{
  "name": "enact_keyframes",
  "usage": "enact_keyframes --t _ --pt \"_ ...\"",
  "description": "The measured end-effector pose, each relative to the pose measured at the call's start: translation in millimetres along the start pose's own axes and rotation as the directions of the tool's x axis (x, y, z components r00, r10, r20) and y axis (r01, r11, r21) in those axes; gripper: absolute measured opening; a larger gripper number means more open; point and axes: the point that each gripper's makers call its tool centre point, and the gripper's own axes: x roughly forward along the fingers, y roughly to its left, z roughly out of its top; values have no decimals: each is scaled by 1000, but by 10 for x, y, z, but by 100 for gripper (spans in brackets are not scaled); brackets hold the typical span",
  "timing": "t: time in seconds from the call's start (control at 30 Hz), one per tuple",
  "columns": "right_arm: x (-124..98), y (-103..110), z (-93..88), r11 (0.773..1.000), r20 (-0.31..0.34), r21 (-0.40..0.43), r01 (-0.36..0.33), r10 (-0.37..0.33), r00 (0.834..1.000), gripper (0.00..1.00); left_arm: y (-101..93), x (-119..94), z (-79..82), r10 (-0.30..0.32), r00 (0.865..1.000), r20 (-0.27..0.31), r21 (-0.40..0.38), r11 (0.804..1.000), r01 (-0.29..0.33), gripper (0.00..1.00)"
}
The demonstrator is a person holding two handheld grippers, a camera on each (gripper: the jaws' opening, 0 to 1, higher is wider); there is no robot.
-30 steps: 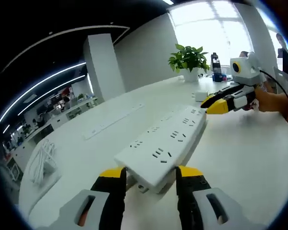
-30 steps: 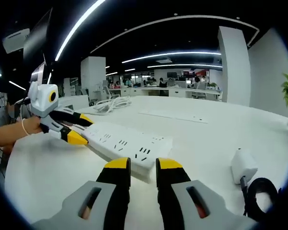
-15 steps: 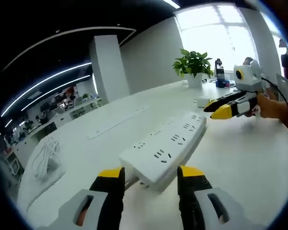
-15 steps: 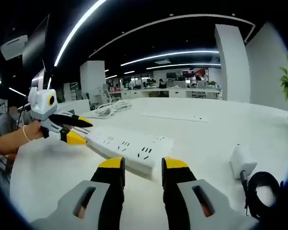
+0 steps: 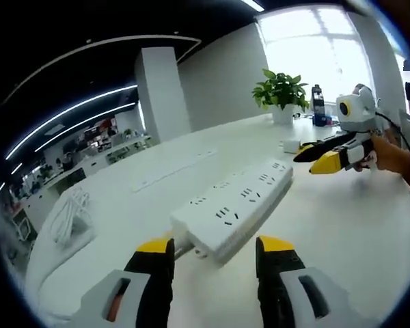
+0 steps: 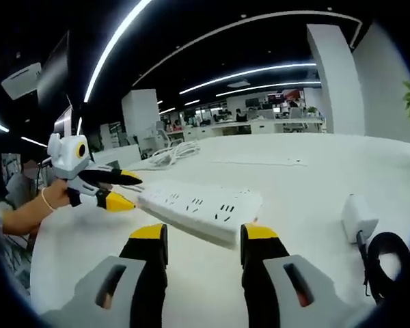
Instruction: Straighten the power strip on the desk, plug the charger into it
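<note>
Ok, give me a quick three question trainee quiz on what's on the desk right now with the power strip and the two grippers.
1. True or false: the charger is plugged into the power strip.
2. Which stands beside the charger? A coiled black cable, B mug, C book.
3. Fill in: the left gripper and right gripper both have their jaws ____.

Key: 1 false, it lies apart on the desk. 2 A. 3 open.
</note>
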Motion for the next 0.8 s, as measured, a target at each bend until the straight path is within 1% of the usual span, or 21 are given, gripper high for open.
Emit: enact_keyframes --t 0.1,0.17,0.3,0.43,0.5,0.63,0.73,0.8 --pt "-18 24 20 1000 4 -4 -6 6 1000 42 19 -46 -2 13 1000 0 16 1000 -13 42" --pt "-31 33 41 1000 10 -12 -9 9 1000 42 13 -79 9 14 1000 6 21 1000 -14 42" --pt "-68 41 99 1000 33 -27 -6 7 999 42 -70 -136 37 -20 1000 18 -15 1000 20 44" --pt "-115 63 143 999 62 -46 -2 5 998 41 -111 -180 53 -19 1000 20 -20 1000 20 44" --pt "-103 48 146 999 63 -52 12 -9 998 40 -114 -198 66 -12 1000 29 -26 1000 13 43" --pt "-107 78 124 998 54 -62 -2 5 999 41 -110 -255 80 15 999 39 -38 999 -14 39" --pt "-134 95 126 998 53 -68 -6 10 999 42 -106 -282 83 30 998 49 -32 999 -29 39" --pt "-147 94 129 997 49 -74 -4 7 999 44 -93 -281 64 35 998 45 -39 999 -34 39"
